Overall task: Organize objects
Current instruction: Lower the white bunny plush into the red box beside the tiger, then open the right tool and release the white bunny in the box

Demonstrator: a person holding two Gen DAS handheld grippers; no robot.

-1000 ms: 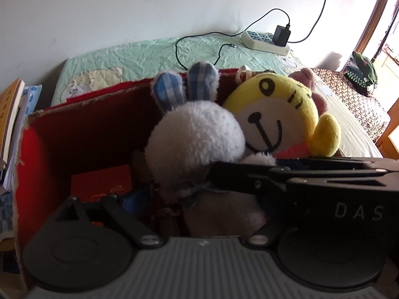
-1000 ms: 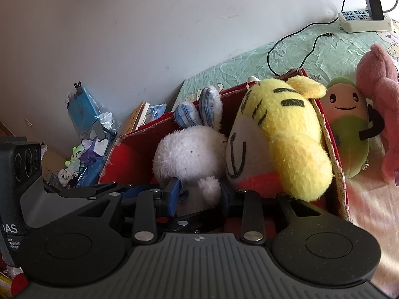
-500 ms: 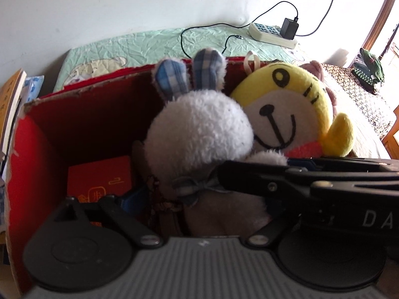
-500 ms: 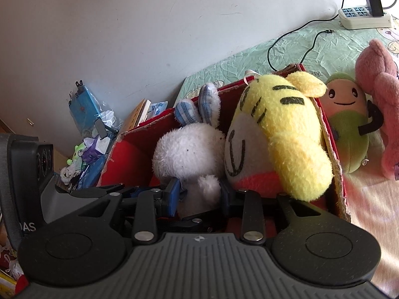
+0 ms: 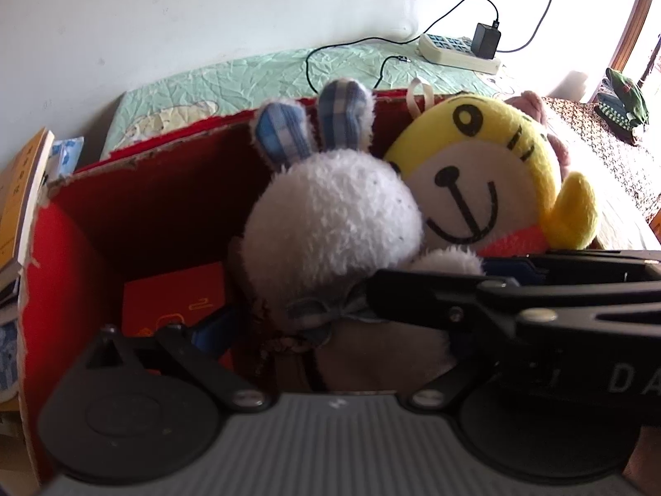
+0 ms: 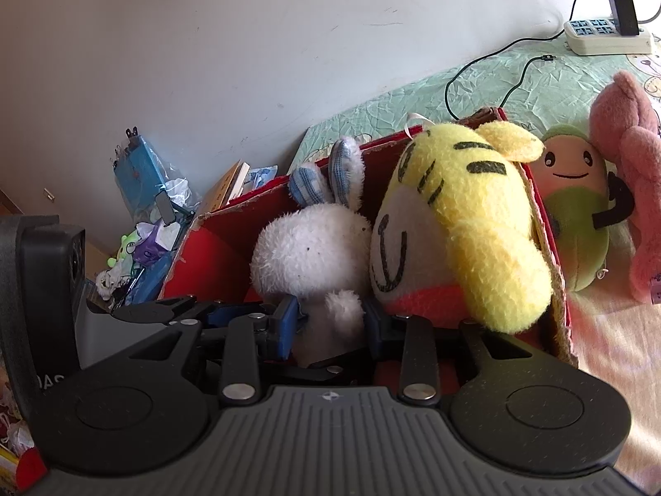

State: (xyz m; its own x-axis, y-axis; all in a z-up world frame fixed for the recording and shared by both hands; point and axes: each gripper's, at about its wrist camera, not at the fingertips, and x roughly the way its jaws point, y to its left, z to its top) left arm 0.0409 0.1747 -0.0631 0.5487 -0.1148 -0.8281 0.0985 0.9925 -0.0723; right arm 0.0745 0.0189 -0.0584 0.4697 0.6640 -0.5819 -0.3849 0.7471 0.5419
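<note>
Left wrist view first: the white bunny plush [image 5: 334, 219] sits upright in the red cardboard box [image 5: 58, 256], pressed against the yellow tiger plush [image 5: 479, 173] on its right. The left gripper [image 5: 326, 330] has just been opening its fingers and they're spread wide now. The bunny's brown body sits between them, but nothing is pinching it. The bunny is straight ahead and slightly above the fingers, long axis running up toward the checkered ears. A small red packet [image 5: 173, 301] lies on the box floor to its left. The right gripper's black arm cuts across the lower right. Compared with a second ago, the box and both plushies show a bit lower and fuller in the picture.

Right wrist view: the right gripper [image 6: 330, 322] has its fingers narrow, clamped on the bunny's lower body just under the head. So this hand is the one actually holding it. That's the relation that counts: I'd guess the left hand backs off while the right settles the bunny. Nothing has changed in this view. A green plush [image 6: 578, 223] and pink plush [image 6: 636, 190] wait on the bed [image 6: 475, 95] outside the box.
</note>
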